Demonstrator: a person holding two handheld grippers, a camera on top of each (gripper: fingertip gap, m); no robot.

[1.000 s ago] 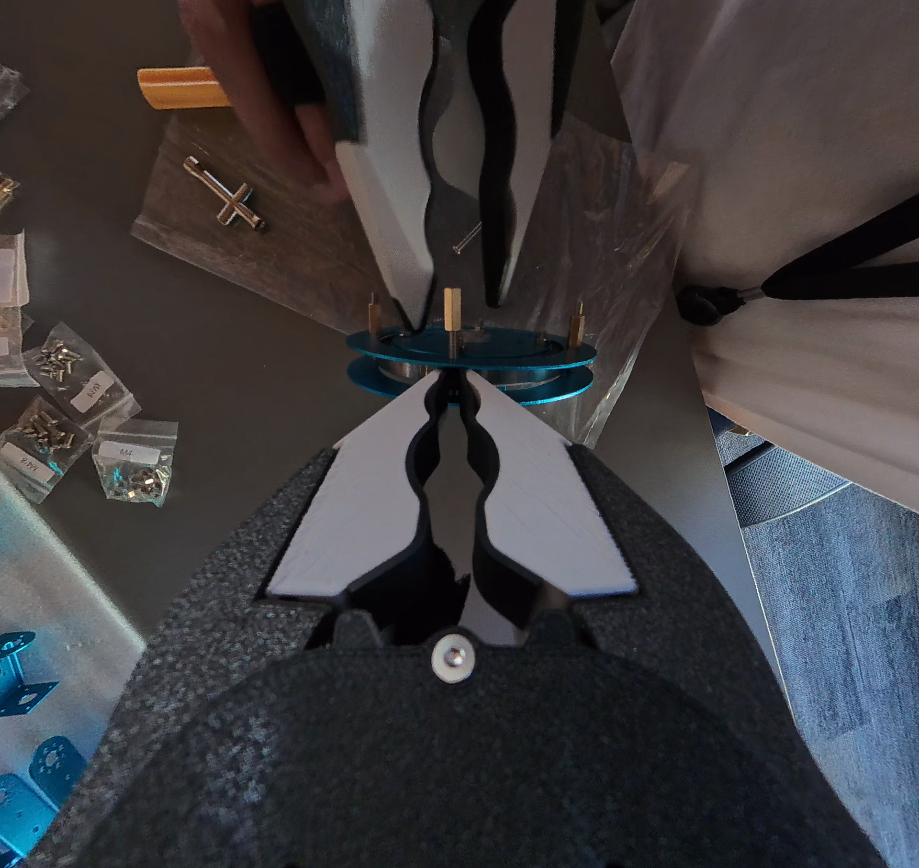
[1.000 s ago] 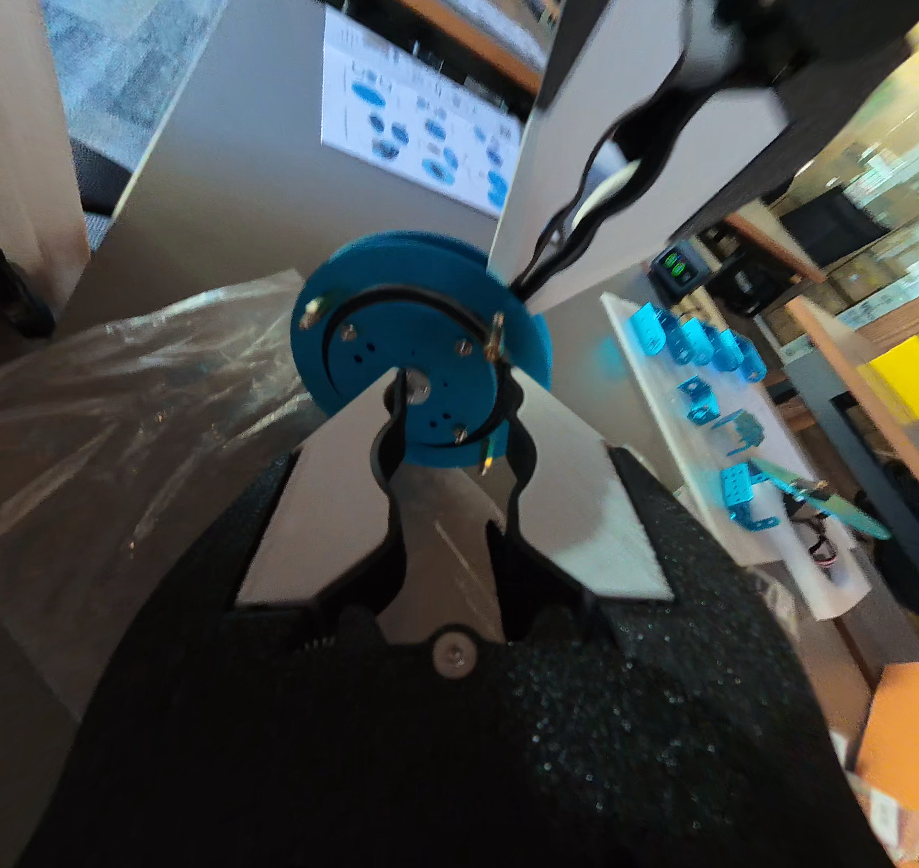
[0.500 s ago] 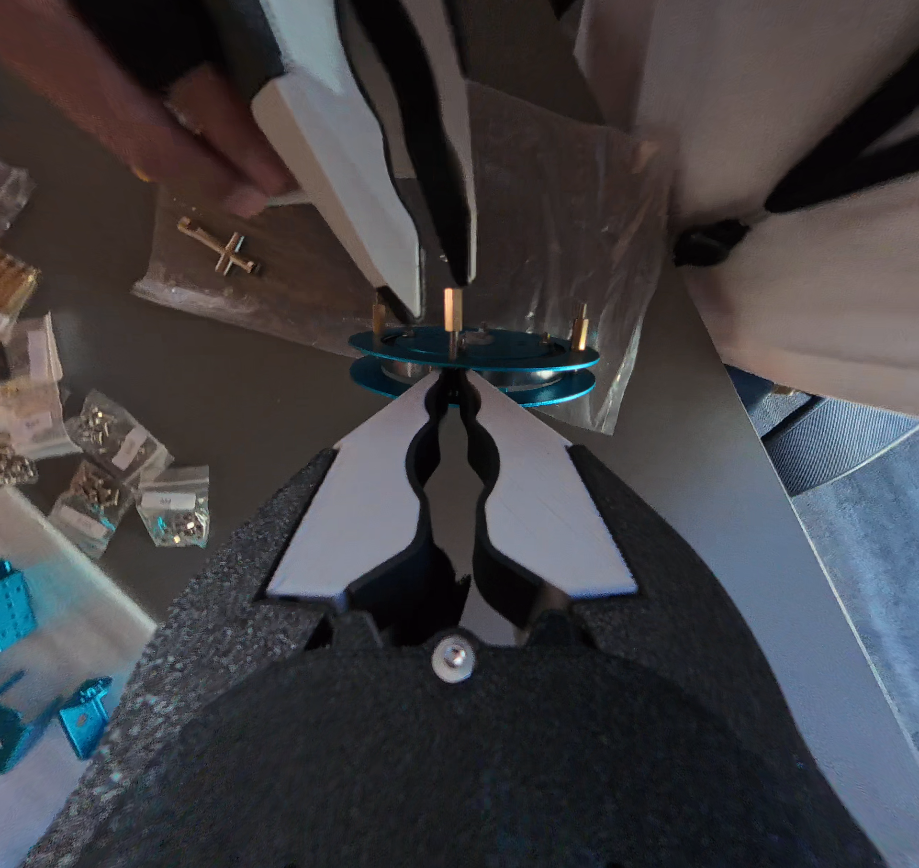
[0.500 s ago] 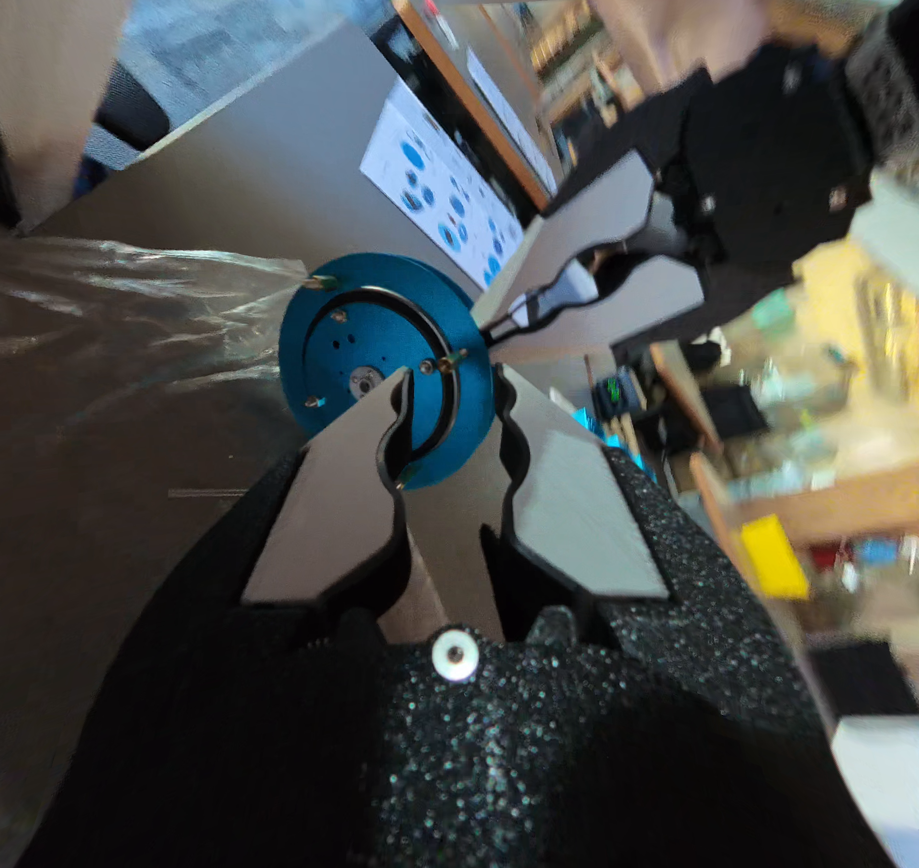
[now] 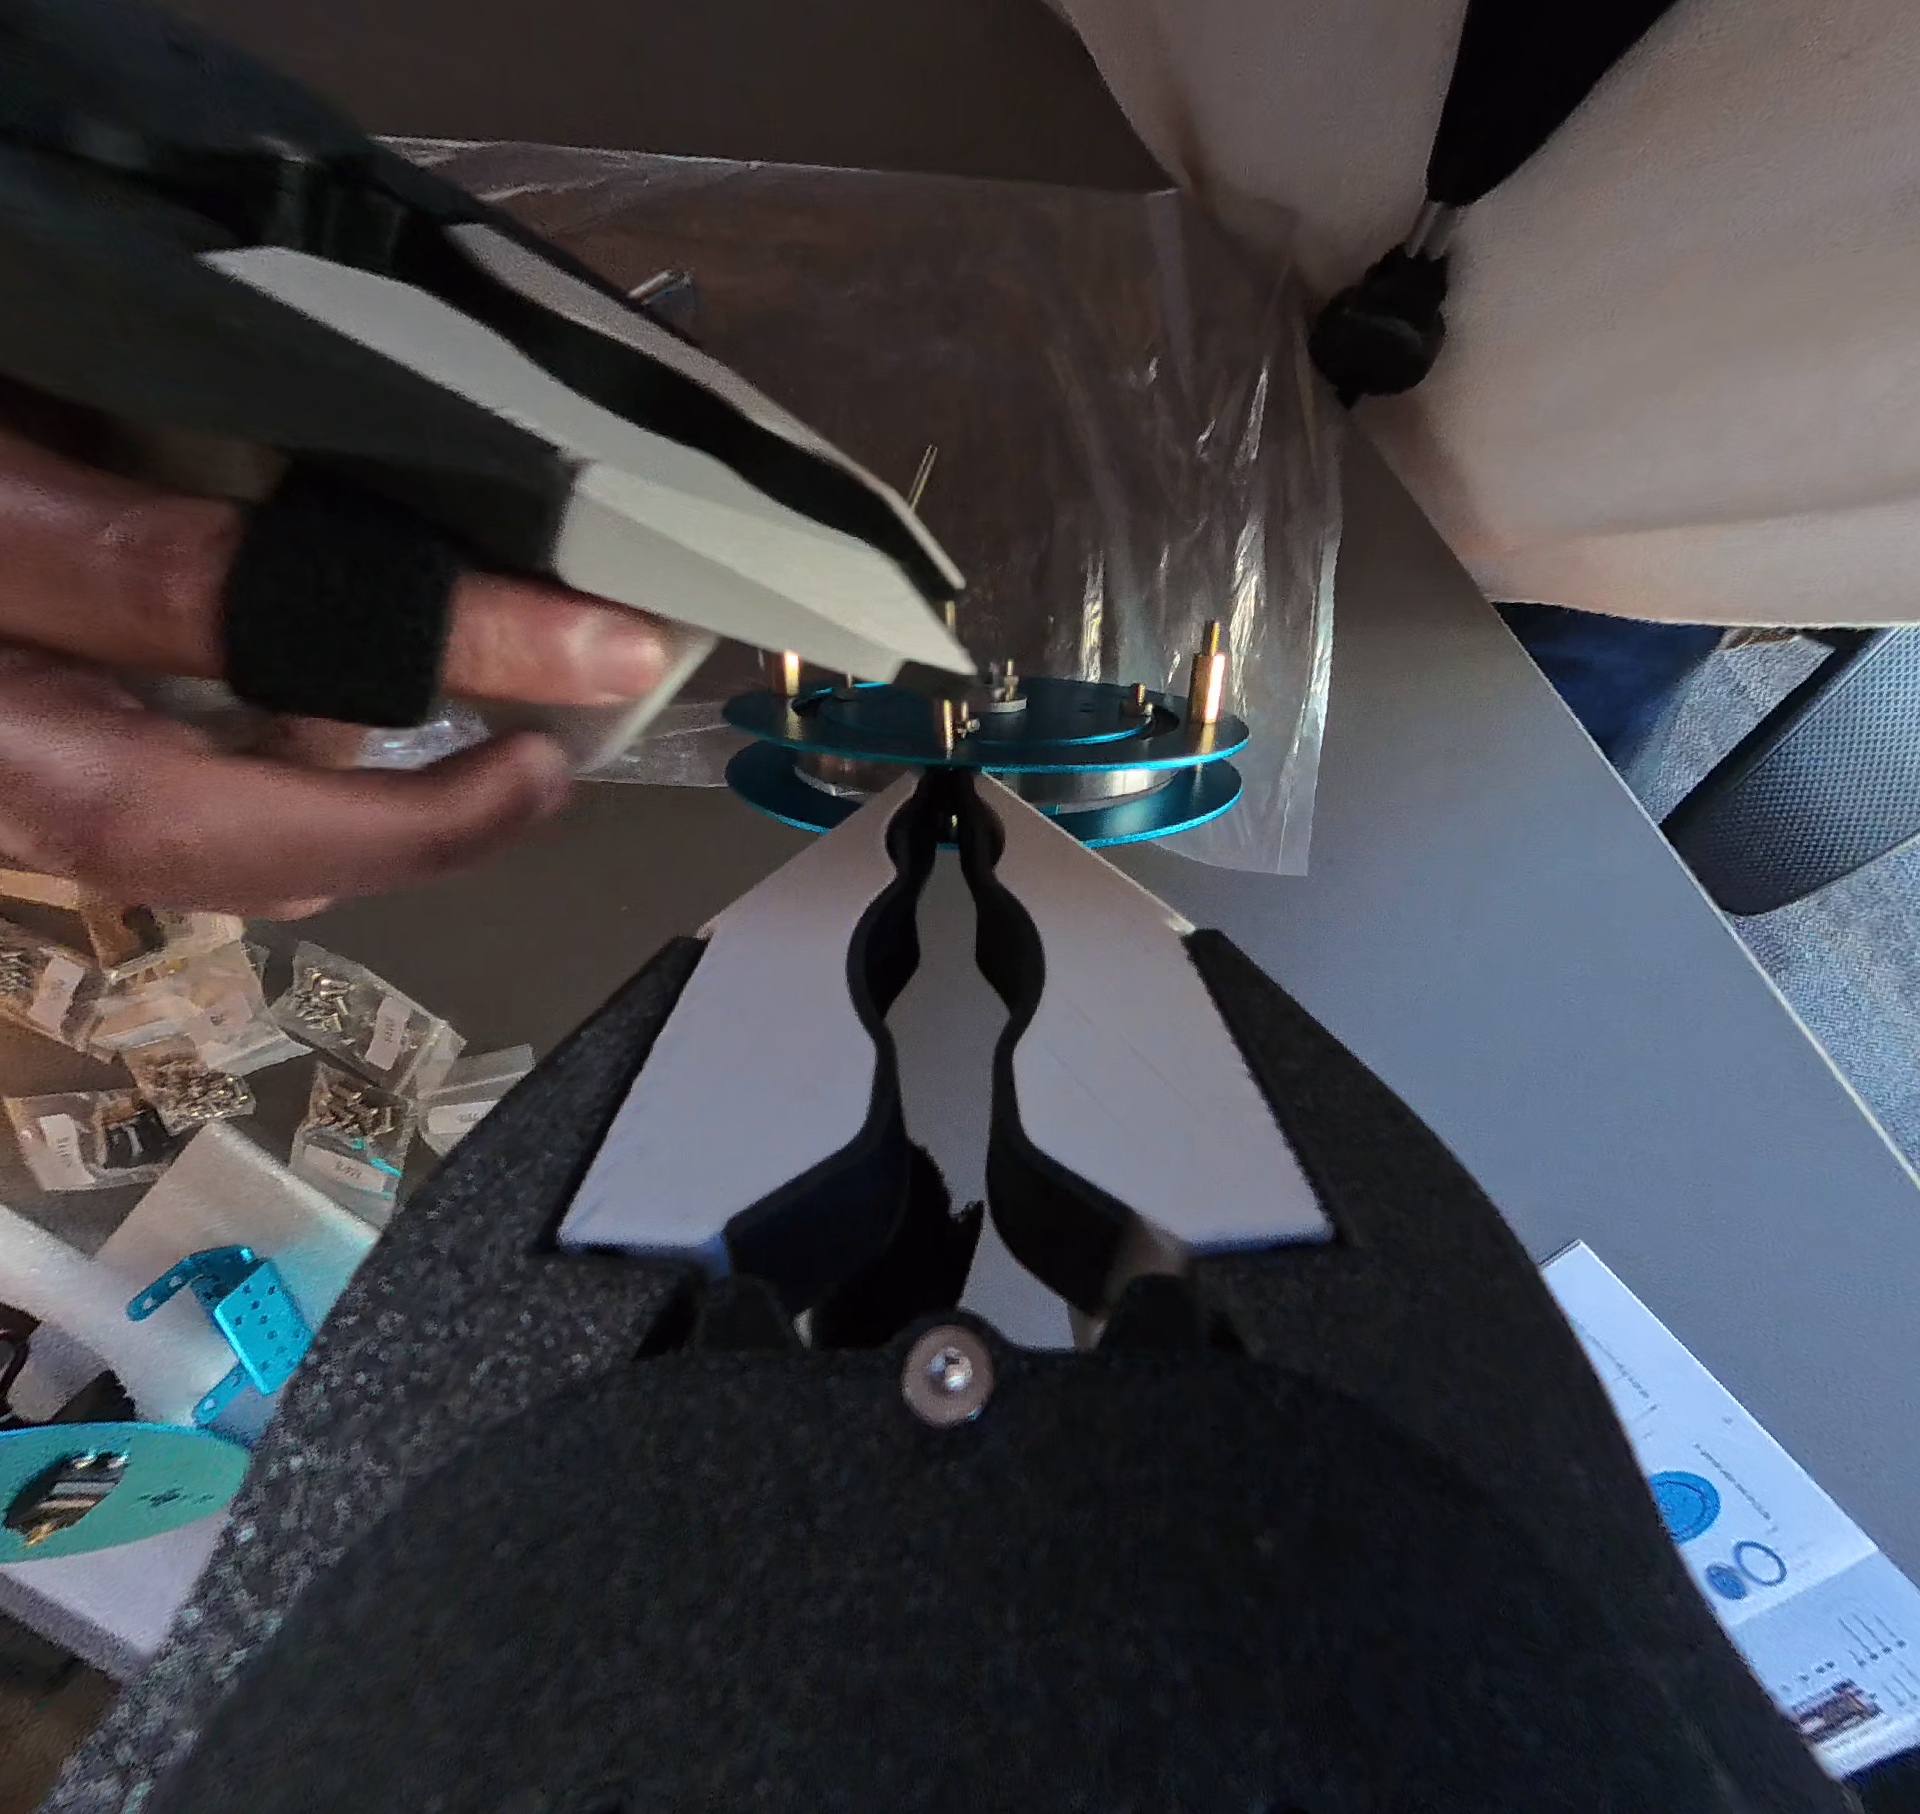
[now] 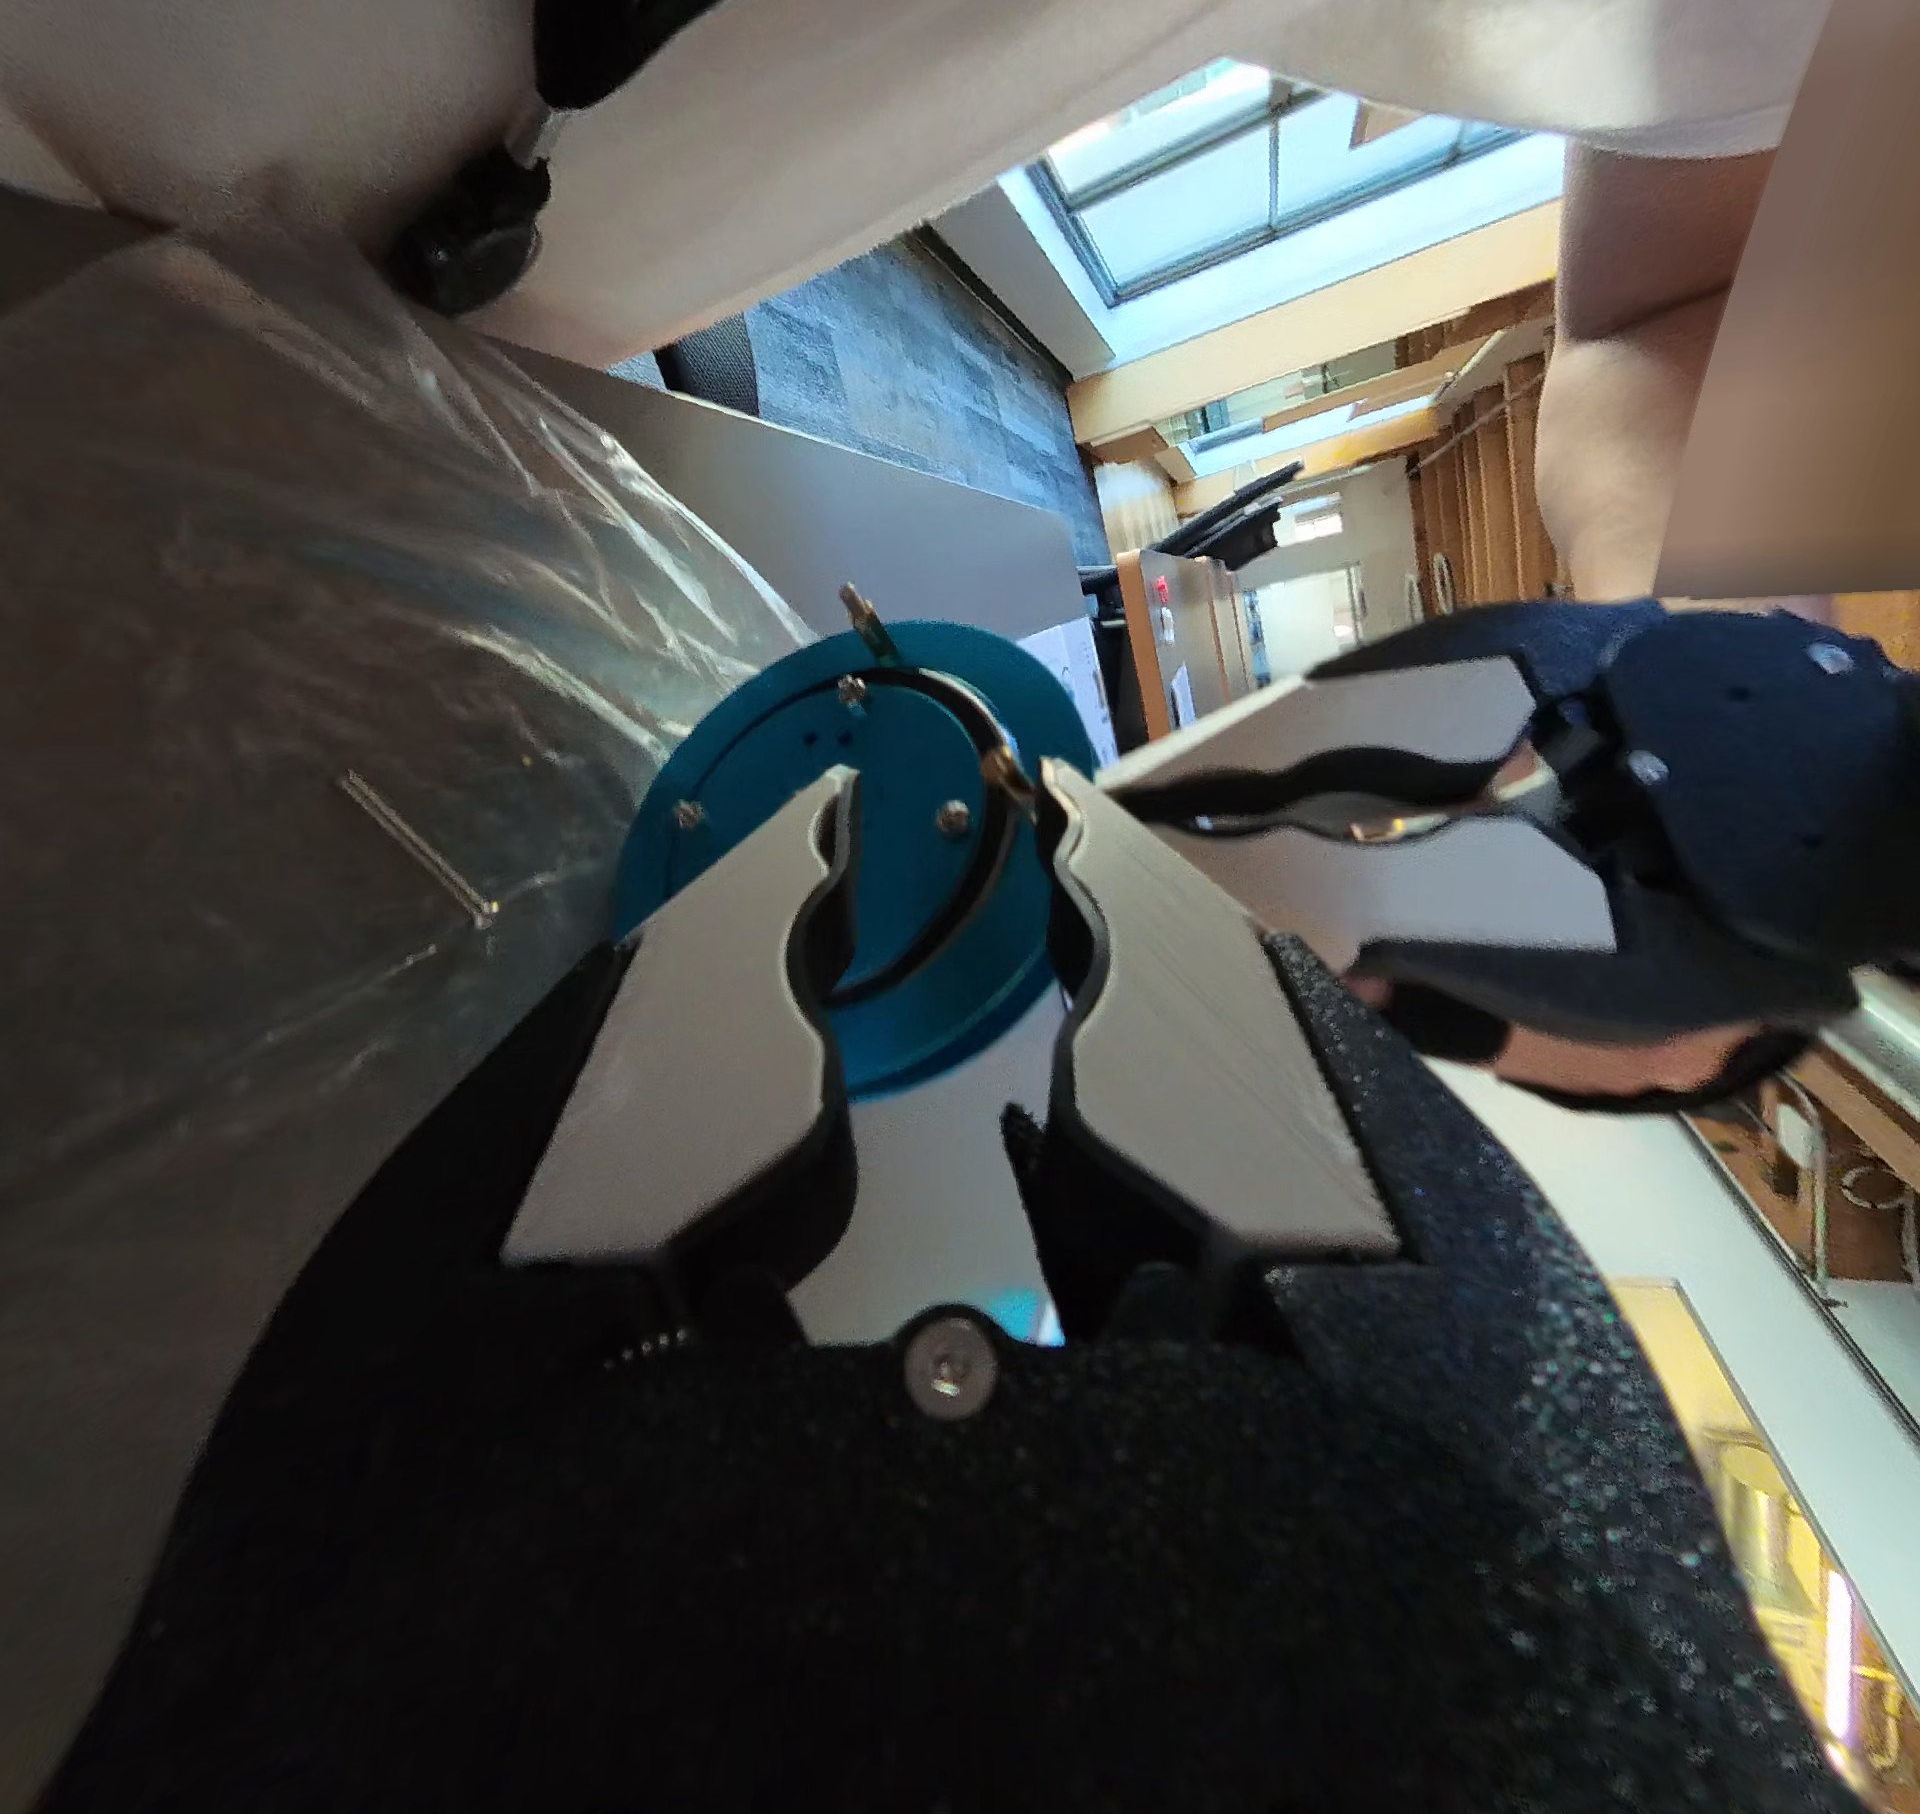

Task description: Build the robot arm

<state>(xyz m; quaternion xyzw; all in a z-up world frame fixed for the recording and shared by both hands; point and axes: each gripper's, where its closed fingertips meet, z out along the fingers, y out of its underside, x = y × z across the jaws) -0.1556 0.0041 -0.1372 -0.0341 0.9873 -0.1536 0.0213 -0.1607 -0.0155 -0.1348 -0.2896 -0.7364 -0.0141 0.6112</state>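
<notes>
The blue disc assembly [image 5: 987, 725], 2 blue plates stacked with a silvery ring between them and brass standoffs [image 5: 1208, 673] standing up from the top plate, sits on a clear plastic bag [image 5: 1091, 393] spread on the grey table [image 5: 1455, 985]. Your left gripper [image 5: 948, 800] meets the near edge of the assembly, its fingers pressed close together and pinching the edge of the plates; exactly which plate they grip you cannot tell, as the tips cover the contact. Your right gripper [image 6: 948, 777] comes in over the top plate of the assembly, its fingers spread apart, 1 tip above the inner disc and the other beside a brass standoff at the rim. Just behind the assembly a thin metal pin [image 6: 416, 848] lies on the bag. Farther from the assembly, on its left in the left wrist view, small bags of screws [image 5: 343, 1037] lie scattered, and beyond them a blue perforated bracket [image 5: 244, 1328]. A printed sheet [image 5: 1745, 1515] lies on the table well to the assembly's right.
</notes>
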